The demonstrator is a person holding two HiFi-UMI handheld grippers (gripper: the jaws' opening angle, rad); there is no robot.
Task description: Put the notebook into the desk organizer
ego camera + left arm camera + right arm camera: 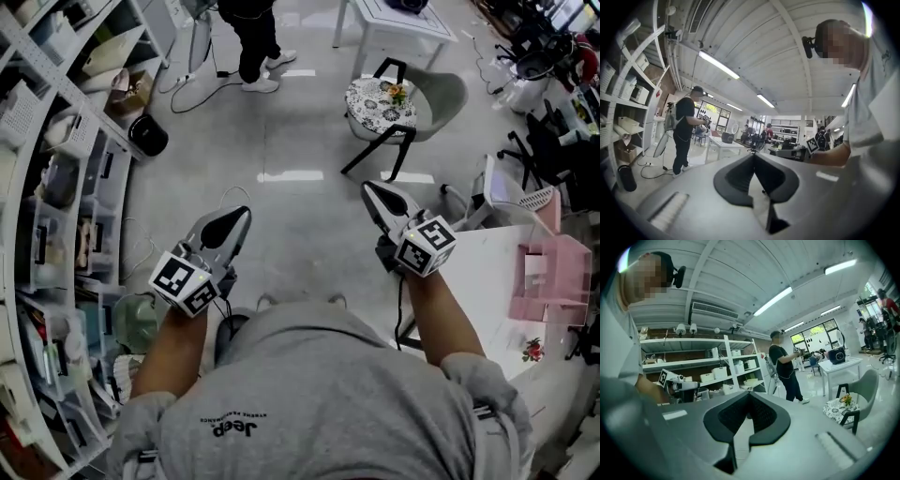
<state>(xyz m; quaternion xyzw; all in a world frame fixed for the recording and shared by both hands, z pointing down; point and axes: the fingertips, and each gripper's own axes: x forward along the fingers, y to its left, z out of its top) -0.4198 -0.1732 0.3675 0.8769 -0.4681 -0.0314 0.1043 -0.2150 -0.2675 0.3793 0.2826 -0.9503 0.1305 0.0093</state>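
One pink desk organizer (548, 277) stands on the white table (469, 281) at the right edge of the head view. One small white thing with a red flower print (532, 350) lies on the table just in front of the organizer, nearer the person; whether that is the notebook cannot be told.

Two grippers are held out over the floor, well to the left of the organizer. The right gripper (368, 187) is the nearer to it and the left gripper (242, 214) lies further left; each carries one marker cube. In its own view the left gripper (753, 155) has its jaws closed tip to tip with nothing between them; the right gripper (749, 393) is the same, pressed together and empty.

One grey chair (427, 94) with one patterned cushion (380, 105) stands beyond the organizer; one standing person (253, 37) is further off to the left; one rack of shelves (56, 234) runs along the far left side.
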